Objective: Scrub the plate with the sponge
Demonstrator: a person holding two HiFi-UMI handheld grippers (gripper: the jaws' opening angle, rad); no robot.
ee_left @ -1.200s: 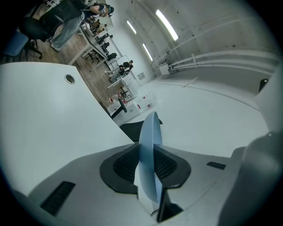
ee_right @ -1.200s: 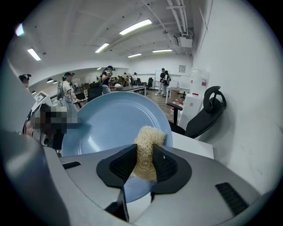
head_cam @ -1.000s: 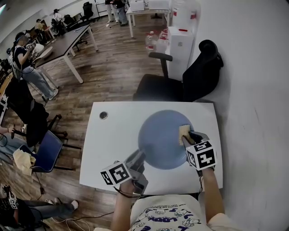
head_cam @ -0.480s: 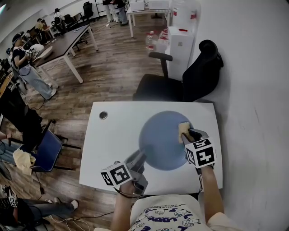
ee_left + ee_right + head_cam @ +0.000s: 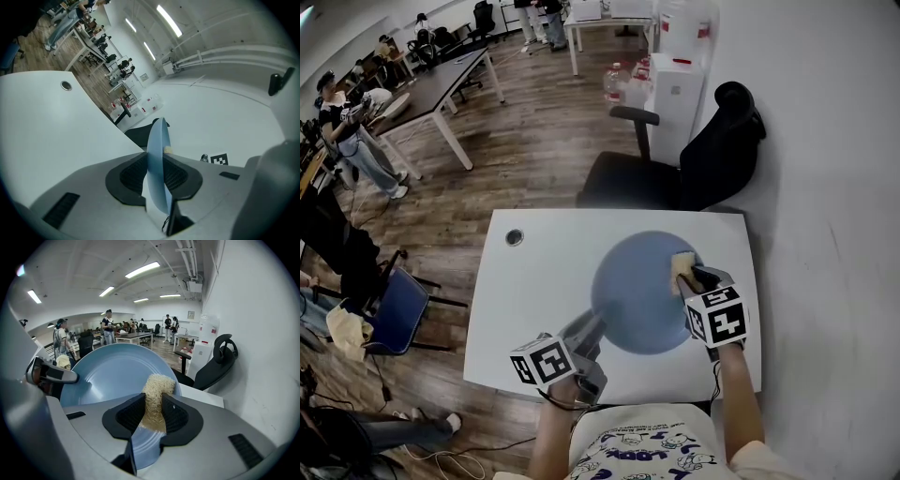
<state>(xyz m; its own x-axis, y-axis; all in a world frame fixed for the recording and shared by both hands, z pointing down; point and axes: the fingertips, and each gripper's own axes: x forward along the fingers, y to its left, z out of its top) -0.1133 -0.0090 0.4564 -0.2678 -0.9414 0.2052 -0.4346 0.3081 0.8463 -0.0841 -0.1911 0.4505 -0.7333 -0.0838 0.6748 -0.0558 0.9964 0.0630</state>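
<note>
A large round blue plate (image 5: 639, 292) lies on the white table (image 5: 534, 291). My left gripper (image 5: 591, 330) is shut on its near left rim; in the left gripper view the plate (image 5: 157, 159) shows edge-on between the pads. My right gripper (image 5: 692, 279) is shut on a beige fibrous sponge (image 5: 681, 267) that rests on the plate's right part. In the right gripper view the sponge (image 5: 155, 397) sticks out past the pads onto the plate (image 5: 112, 373).
A black office chair (image 5: 694, 159) stands behind the table against the white wall. A small round grommet (image 5: 515, 238) sits in the table's far left corner. A blue chair (image 5: 394, 314) stands left of the table. People and desks fill the room's far left.
The sponge and right gripper have hardly shifted on the plate's right side. The left gripper has kept its hold on the rim. People in the background have moved.
</note>
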